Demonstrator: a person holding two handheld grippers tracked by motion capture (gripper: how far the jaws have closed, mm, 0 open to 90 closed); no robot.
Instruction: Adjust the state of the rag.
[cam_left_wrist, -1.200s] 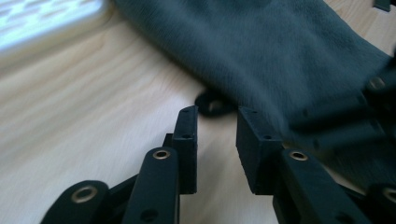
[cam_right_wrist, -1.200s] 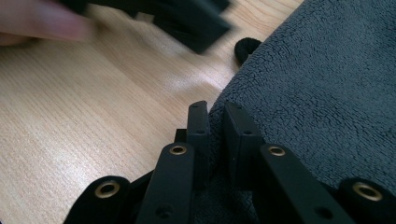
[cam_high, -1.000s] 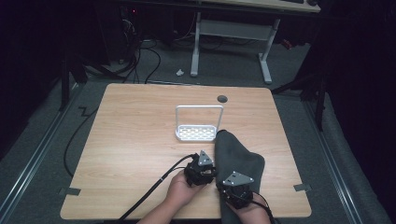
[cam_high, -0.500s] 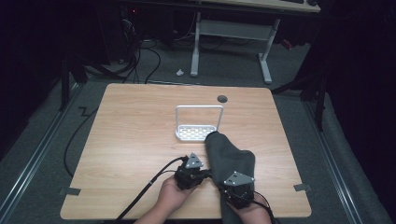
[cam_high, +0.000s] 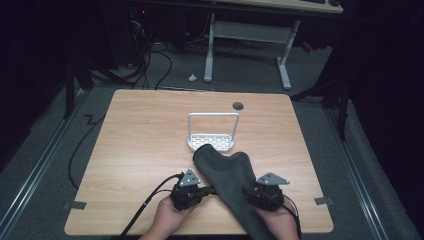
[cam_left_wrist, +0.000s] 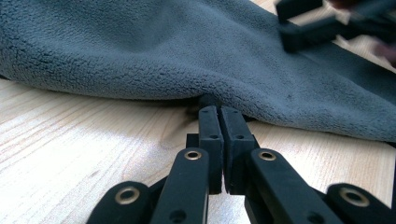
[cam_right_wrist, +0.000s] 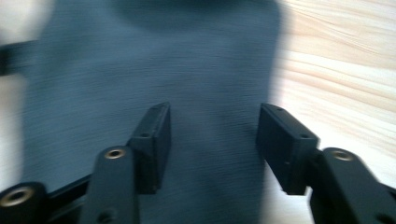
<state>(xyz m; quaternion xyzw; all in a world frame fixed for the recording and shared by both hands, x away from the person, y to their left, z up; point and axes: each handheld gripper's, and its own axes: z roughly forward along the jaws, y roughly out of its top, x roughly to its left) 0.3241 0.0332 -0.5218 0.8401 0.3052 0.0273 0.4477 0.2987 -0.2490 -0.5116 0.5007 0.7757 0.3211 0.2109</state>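
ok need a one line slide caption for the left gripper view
Left gripper, jaws closed, pinching the edge of the grey fleece cloth where it lies on the wooden table.

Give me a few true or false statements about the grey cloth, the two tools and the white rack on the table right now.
1. The left tool has its jaws closed at the edge of the grey cloth. True.
2. The right tool is clamped shut. False: its jaws stand apart over the cloth.
3. The white rack lies on the floor. False: it stands on the wooden table.
4. The cloth's far end reaches the rack. True.
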